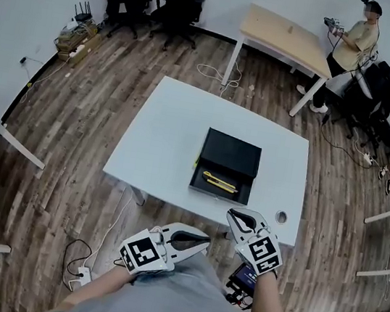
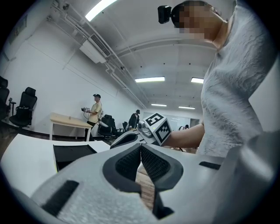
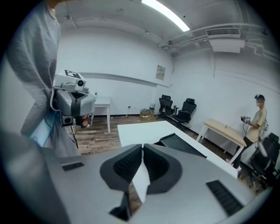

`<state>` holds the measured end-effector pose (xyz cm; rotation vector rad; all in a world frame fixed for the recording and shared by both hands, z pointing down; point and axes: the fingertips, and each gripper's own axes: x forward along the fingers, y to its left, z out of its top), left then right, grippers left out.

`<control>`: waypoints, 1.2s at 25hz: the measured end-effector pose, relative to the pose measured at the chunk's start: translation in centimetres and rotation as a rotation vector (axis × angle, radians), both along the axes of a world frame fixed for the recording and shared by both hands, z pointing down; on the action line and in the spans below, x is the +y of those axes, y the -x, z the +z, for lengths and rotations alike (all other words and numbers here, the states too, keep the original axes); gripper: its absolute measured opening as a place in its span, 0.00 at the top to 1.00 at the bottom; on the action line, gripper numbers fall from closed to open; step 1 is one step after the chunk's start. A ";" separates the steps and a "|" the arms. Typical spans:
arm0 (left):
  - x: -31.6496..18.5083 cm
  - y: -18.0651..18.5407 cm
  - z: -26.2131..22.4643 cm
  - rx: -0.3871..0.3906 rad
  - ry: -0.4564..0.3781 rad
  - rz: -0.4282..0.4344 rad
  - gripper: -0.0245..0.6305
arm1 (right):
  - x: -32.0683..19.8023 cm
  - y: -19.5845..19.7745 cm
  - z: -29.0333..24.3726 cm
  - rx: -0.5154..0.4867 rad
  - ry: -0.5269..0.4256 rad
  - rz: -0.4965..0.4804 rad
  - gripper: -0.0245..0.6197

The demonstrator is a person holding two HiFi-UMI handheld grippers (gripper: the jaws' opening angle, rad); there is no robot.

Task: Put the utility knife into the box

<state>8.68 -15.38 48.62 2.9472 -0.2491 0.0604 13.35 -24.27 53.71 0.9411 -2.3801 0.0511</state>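
Table (image 1: 151, 133): white top, smooth, matt. Box (image 1: 234, 153): black, matt; card or plastic, cannot tell. Utility knife (image 1: 219, 182): yellow body, plastic-looking; finish too small to judge. Floor (image 1: 78, 104): wood planks, mixed brown grain, slight sheen. Far desk (image 1: 284, 32): pale bare wood top. Left gripper (image 2: 140, 145), right gripper (image 3: 142, 147): grey shells, grainy matt plastic. Pads (image 2: 128, 164): black, finely ribbed, rubber-like. Shirt (image 2: 232, 87): grey cloth, crinkled weave.
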 end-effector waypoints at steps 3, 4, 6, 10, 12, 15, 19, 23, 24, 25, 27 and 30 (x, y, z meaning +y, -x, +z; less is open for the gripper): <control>-0.1 0.0 0.0 0.005 -0.008 0.005 0.93 | 0.5 0.2 -1.1 -0.005 -0.015 0.003 0.90; -0.1 0.0 -0.1 0.005 -0.011 0.004 0.93 | 0.7 0.3 -1.4 -0.009 -0.014 0.003 0.90; -0.2 0.0 -0.3 0.006 -0.016 -0.001 0.93 | 1.5 0.6 -2.0 -0.020 -0.016 0.000 0.90; -0.6 -0.1 -0.4 0.006 -0.025 -0.018 0.93 | 2.6 0.9 -2.9 -0.056 -0.020 0.001 0.90; -0.7 -0.1 -0.6 0.006 -0.031 -0.023 0.93 | 3.2 1.0 -3.3 -0.074 -0.021 0.007 0.90; -0.6 0.0 -0.6 0.011 -0.039 -0.026 0.93 | 3.9 1.2 -3.7 -0.113 -0.014 0.021 0.90; -0.8 0.3 -0.6 0.014 -0.047 -0.035 0.93 | 4.8 2.2 -4.0 -0.173 -0.002 0.030 0.90; -0.9 0.1 -0.7 0.022 -0.049 -0.048 0.93 | 5.6 2.8 -4.1 -0.202 0.008 0.032 0.90; -1.1 0.1 -0.9 0.023 -0.049 -0.056 0.93 | 5.8 2.9 -4.2 -0.209 0.011 0.032 0.90; -1.2 0.1 -1.1 0.025 -0.051 -0.063 0.93 | 5.9 3.0 -4.3 -0.216 0.014 0.031 0.90; -1.2 0.0 -1.1 0.025 -0.056 -0.063 0.93 | 6.1 3.1 -4.5 -0.225 0.013 0.028 0.90; -1.0 0.1 -1.0 0.025 -0.060 -0.063 0.93 | 6.2 3.1 -4.6 -0.229 0.013 0.031 0.90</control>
